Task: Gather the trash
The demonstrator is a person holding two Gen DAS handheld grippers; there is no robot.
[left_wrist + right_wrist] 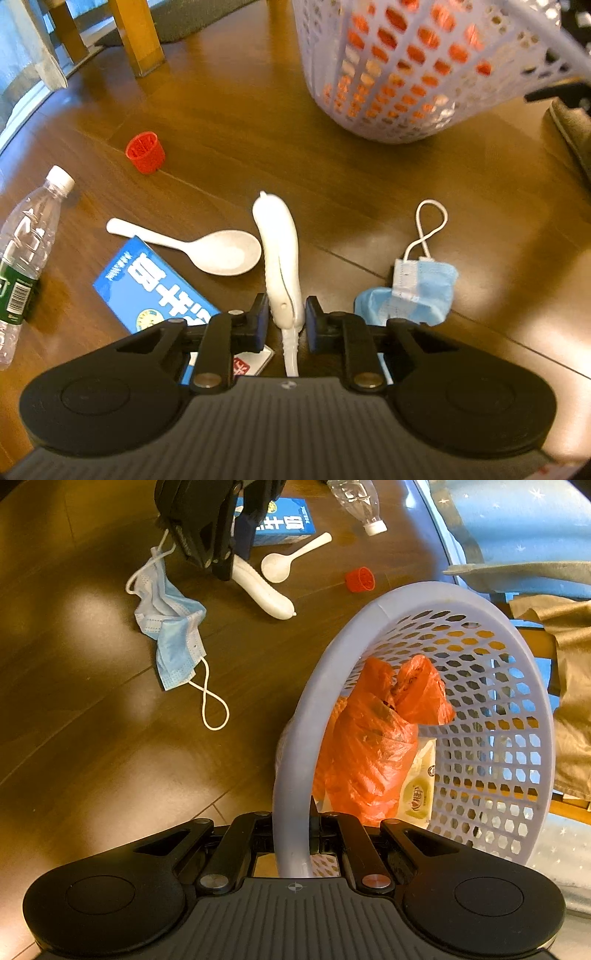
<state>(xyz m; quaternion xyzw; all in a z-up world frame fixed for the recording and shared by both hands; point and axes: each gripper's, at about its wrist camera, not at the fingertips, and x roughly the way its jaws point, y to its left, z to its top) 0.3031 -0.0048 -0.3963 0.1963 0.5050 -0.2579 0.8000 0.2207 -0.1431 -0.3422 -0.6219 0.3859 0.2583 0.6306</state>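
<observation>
While our right hand-held gripper clamps the tilted basket by its rim, our left hand-held gripper pinches a white curved handle — just beside the basket lies a blue mask.

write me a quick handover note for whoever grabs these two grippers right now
Left claw: fingers flank the white curved plastic piece on the floor; not clearly clamped yet.
Right claw: shut on the basket rim, tilting it toward the trash.
Done: orange plastic bag and wipes packet are in the basket.
Left on the floor: the white piece, face mask, white spoon, blue carton, red cap, clear bottle.
Next, probably: close the left claw, drop the white piece in.
</observation>
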